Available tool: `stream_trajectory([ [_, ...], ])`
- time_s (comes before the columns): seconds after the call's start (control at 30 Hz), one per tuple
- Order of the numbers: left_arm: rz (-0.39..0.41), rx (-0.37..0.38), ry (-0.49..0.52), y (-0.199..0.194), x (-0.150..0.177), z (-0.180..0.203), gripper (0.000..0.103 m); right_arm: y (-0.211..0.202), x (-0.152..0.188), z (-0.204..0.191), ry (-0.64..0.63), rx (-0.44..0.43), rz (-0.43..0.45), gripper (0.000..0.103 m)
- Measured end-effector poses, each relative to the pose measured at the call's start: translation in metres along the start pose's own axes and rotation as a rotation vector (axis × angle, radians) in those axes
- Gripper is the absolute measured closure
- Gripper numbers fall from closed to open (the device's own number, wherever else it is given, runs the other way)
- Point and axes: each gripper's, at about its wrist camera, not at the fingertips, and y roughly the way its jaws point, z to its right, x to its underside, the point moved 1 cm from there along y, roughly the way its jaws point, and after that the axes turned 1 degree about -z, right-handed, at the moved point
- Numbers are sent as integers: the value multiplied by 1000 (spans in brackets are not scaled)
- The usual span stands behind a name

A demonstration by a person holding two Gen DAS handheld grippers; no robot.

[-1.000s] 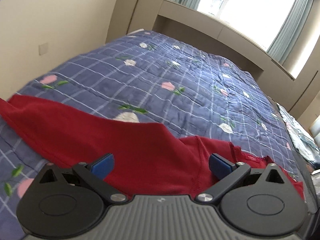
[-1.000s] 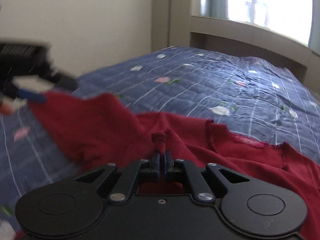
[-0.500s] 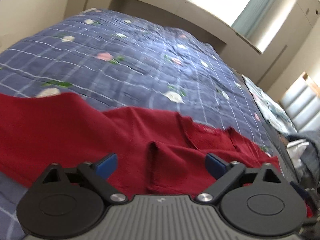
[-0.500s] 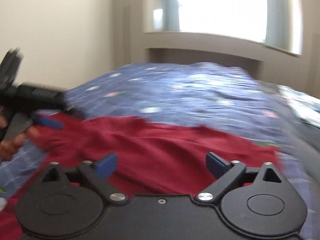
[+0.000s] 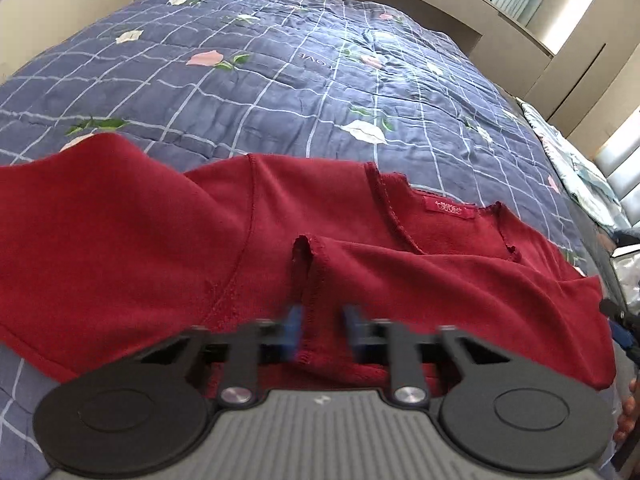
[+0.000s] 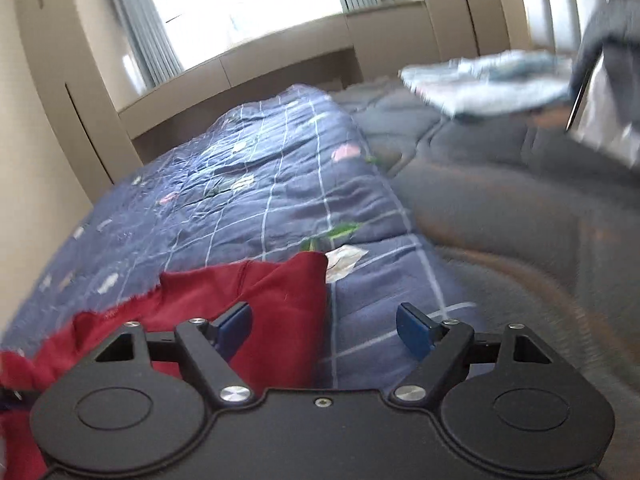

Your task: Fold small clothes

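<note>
A dark red top (image 5: 168,240) lies spread on the blue flowered quilt (image 5: 280,80), its neckline and label (image 5: 450,210) facing the far side. My left gripper (image 5: 322,330) hangs low over the shirt's middle, its blurred jaws closing on a raised hemmed fold (image 5: 316,280) that fills the gap between the blue pads. My right gripper (image 6: 326,326) is over the red top's (image 6: 276,308) right-hand edge. Its jaws are wide but closing, with that edge lying under and between the fingers, untouched by the pads.
The quilt (image 6: 248,208) ends at a grey padded cover (image 6: 500,208) on the right, with a pale patterned cloth pile (image 6: 488,80) beyond. Walls and a bright window ledge (image 6: 280,52) close off the far side. A hand (image 5: 628,412) shows at the left view's right edge.
My left gripper slid right and lower over the shirt, and its jaws went from wide to closed around a fold. My right gripper let go of its pinch of cloth and swung to the right edge.
</note>
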Motion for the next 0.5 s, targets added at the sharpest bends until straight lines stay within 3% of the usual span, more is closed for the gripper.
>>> stream_trajectory([
  [0.07, 9, -5, 18, -1, 0, 3, 96, 5, -3, -1, 6, -9, 9, 21],
  [0.13, 46, -13, 42, -8, 1, 8, 99, 7, -6, -4, -16, -8, 15, 36],
  [0.2, 99, -29, 80, -19, 3, 15, 100, 12, -11, -10, -49, 2, 3, 92],
  [0.37, 159, -42, 99, -32, 5, 16, 100, 12, -11, -19, -117, 43, 43, 97],
  [0.5, 110, -65, 94, -11, 7, 9, 100, 25, -1, -22, -192, 101, 11, 96],
])
